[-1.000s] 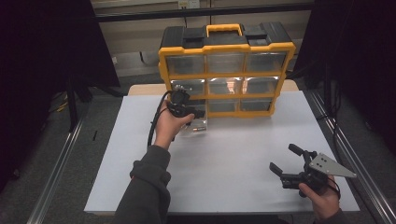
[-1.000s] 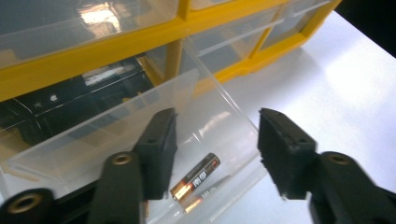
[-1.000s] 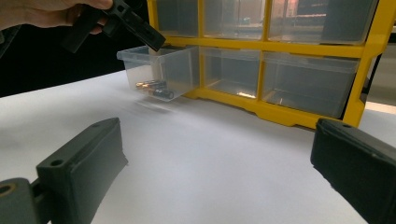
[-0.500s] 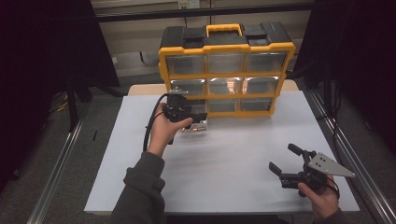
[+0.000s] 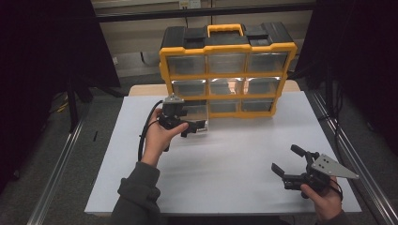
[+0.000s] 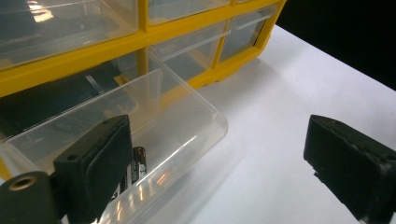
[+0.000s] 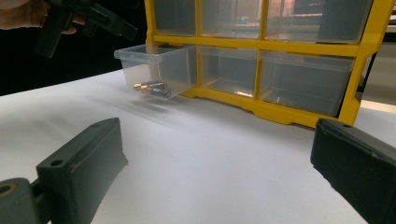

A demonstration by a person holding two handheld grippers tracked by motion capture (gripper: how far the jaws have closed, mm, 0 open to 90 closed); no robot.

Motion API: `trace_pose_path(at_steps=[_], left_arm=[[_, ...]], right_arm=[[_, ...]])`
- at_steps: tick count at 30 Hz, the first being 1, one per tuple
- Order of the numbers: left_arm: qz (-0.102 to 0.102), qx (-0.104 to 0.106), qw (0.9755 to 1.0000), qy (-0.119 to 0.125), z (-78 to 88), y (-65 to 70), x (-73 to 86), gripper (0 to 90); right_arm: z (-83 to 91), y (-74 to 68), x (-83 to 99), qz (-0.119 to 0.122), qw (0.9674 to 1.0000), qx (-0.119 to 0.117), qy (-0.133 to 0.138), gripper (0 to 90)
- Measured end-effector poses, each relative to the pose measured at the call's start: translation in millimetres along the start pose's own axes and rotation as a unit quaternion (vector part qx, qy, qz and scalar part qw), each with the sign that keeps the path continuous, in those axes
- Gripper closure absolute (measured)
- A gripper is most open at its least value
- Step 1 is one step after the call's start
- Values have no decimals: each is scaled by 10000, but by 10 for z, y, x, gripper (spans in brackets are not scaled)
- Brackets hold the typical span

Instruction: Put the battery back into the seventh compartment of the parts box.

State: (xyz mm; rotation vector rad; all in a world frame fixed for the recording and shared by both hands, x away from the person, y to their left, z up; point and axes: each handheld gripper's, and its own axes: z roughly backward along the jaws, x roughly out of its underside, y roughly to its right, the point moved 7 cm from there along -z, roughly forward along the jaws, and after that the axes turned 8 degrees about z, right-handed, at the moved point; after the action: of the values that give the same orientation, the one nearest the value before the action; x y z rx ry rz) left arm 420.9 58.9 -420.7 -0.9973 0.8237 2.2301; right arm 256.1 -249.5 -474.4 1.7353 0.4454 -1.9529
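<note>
Right gripper (image 5: 287, 165) sits low at the near right of the white table (image 5: 244, 187), jaws spread, holding nothing, well apart from the work.

Left gripper (image 5: 193, 127), mid-table left: jaws have just been opening and now stand wide, released. In the left gripper view nothing is pinched; one pad (image 6: 100, 161) hangs over the drawer's near end.

The clear drawer (image 7: 156, 70) is pulled partway out of the bottom-left slot of the yellow organizer (image 5: 227, 70) and is still lodged in it. Batteries (image 7: 153, 88) lie on its floor near the front.

My read: the drawer is open and the pick comes next. To do it well, drop the jaws inside the walls, line them across one battery, not along it, and close slowly. The clear rim is hard to judge, so keep the pads off the front lip or the drawer will tip or slide.
</note>
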Motion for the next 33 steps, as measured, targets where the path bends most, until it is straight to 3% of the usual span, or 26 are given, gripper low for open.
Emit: trace_pose_path(at_steps=[1, 6, 12, 23, 33], left_arm=[[-72, -26, 10000, 18, 33, -1, 19, 73], [-45, 103, 9997, 201, 100, 8, 71, 60], [-2, 105, 9992, 389, 185, 2, 131, 60], [-78, -35, 9982, 591, 327, -74, 257, 64], [-76, -9, 9971, 755, 414, -132, 401, 62]], right_arm=[[-1, 0, -2, -5, 10000, -2, -1, 23], [-26, -17, 2, 76, 10000, -51, -38, 23], [-23, -7, 8, 59, 10000, -31, -36, 23], [-18, -9, 7, 105, 9999, -53, -38, 23], [-20, -6, 7, 85, 10000, -28, -32, 23]])
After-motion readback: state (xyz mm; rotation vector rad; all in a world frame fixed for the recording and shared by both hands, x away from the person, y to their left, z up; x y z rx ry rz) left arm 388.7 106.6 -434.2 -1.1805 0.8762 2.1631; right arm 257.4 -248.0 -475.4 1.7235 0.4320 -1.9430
